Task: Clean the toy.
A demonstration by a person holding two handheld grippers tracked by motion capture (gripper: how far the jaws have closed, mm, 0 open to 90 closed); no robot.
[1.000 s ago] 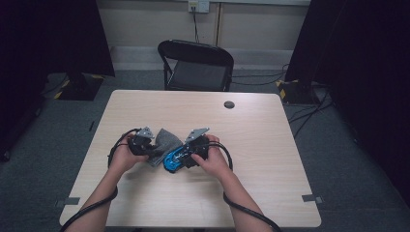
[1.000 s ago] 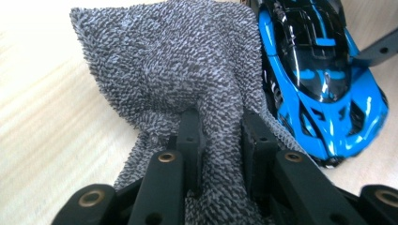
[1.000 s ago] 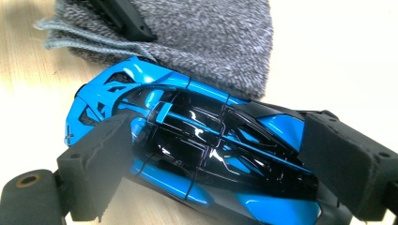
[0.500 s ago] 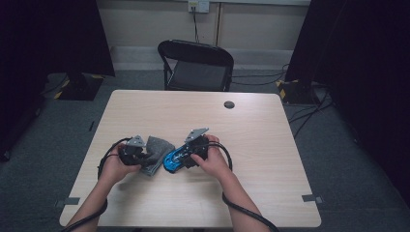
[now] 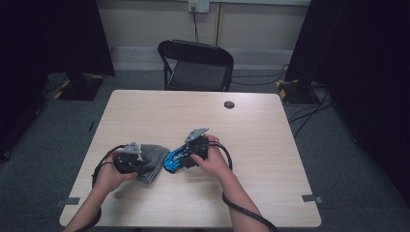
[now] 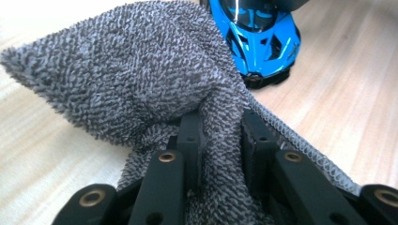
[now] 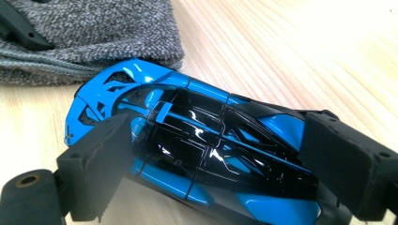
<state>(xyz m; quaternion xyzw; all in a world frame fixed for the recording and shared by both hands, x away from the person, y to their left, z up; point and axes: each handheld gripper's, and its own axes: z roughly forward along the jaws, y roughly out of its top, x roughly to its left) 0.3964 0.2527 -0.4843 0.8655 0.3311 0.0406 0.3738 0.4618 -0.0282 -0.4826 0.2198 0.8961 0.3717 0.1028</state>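
— That glossy blue and black toy sports car (image 7: 187, 154), where's it sitting?

— On the pale wooden table (image 5: 270, 145), near the front middle. The right gripper (image 5: 186, 157) has its jaws spread wide across the car's flanks, pads pressed on both sides, so it's holding the car down. The car's long axis runs from the right hand towards the left one, nose pointing at the cloth.

— And the cloth?

— A grey terry towel (image 6: 141, 75), bunched up and pinched tight between the narrow jaws of the left gripper (image 5: 140, 165). It lies just beside the nose; whether it touches the bumper I can't quite tell from the high view.

— So the wiping hand is close?

— I'd say so. The left hand only has to sweep the towel along that axis, over the bonnet.

— Anything else about?

— A small dark round grommet (image 5: 229, 104) at the far edge, a black folding chair (image 5: 196, 65) behind, grey carpet (image 5: 338, 159), dark curtains (image 5: 48, 34) either side.
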